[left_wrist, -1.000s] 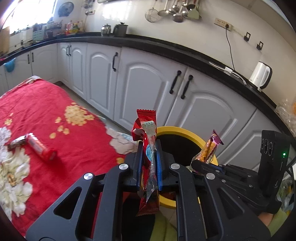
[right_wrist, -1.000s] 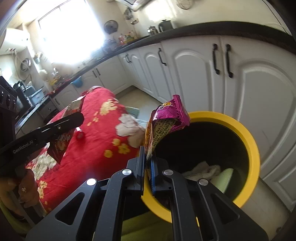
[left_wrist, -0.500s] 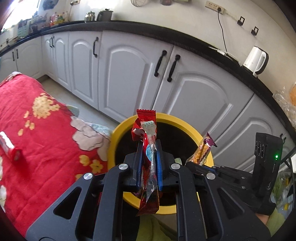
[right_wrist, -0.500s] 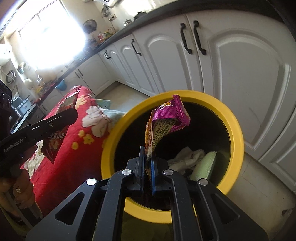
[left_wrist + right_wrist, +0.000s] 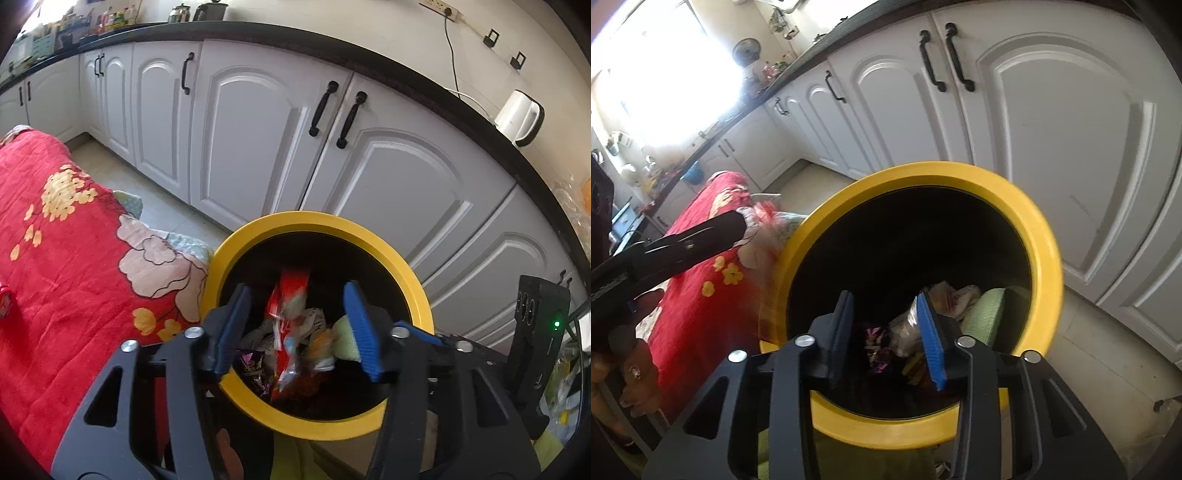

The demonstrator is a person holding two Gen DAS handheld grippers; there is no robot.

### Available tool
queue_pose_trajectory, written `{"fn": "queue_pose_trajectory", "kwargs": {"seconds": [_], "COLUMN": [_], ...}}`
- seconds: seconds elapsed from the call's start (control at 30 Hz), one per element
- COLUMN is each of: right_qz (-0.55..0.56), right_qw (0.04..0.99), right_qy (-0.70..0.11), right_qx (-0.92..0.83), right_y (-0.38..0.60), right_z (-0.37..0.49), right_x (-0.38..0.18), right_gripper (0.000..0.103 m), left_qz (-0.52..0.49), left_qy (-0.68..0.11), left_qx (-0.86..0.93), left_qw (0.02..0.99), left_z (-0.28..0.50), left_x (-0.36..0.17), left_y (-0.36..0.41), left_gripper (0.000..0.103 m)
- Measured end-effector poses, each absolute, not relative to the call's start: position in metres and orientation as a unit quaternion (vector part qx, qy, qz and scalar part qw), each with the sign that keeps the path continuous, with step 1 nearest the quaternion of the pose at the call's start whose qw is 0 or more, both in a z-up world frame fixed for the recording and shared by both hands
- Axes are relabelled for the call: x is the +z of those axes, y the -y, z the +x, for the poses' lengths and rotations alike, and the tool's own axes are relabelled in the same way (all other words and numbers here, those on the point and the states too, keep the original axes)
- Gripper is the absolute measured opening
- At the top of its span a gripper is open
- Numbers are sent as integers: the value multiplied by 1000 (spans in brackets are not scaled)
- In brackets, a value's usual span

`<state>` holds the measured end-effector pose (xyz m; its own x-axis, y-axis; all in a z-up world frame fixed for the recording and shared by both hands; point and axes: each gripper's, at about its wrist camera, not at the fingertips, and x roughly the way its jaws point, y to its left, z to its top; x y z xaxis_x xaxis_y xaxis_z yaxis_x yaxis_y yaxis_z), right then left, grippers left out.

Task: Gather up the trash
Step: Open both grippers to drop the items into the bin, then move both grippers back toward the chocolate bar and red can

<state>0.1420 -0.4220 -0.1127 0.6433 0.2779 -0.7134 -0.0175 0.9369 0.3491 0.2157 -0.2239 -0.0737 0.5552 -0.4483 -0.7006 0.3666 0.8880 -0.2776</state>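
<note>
1. Trash fills the bottom of the yellow-rimmed bin (image 5: 413, 291): a red wrapper (image 5: 288, 328), blurred, sits between the spread fingers of the left gripper (image 5: 297, 326), touching neither pad, its top end toward 12 o'clock.
2. Left gripper's blue pads stand wide apart above the bin mouth, holding nothing.
3. Right gripper (image 5: 888, 332) hangs over the same bin (image 5: 1045, 251), fingers parted and empty; a purple wrapper (image 5: 873, 341) lies in the bin between them, a green sponge-like piece (image 5: 984, 312) at 2 o'clock.
4. White cabinets (image 5: 258, 133) stand behind the bin at 12 o'clock.
5. Red flowered cloth (image 5: 66, 258) lies at 9 o'clock, just beside the rim.
</note>
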Motion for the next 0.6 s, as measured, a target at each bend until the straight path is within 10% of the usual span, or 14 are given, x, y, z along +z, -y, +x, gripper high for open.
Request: {"fn": "queue_pose_trajectory", "kwargs": {"seconds": [0.23, 0.6], "right_qz": [152, 116], "right_qw": [903, 922], "right_qy": [-395, -352], "right_qx": [73, 107], "right_y": [420, 376], "right_z": [138, 133], "right_x": [-100, -59], "right_gripper": [53, 76], "left_qz": [-48, -48], "left_qy": [-385, -335], "left_qx": [-205, -149], "left_qw": [899, 929], "left_z": [211, 197], "left_x": [-61, -33], "left_y": [201, 145], "left_gripper": [86, 92]}}
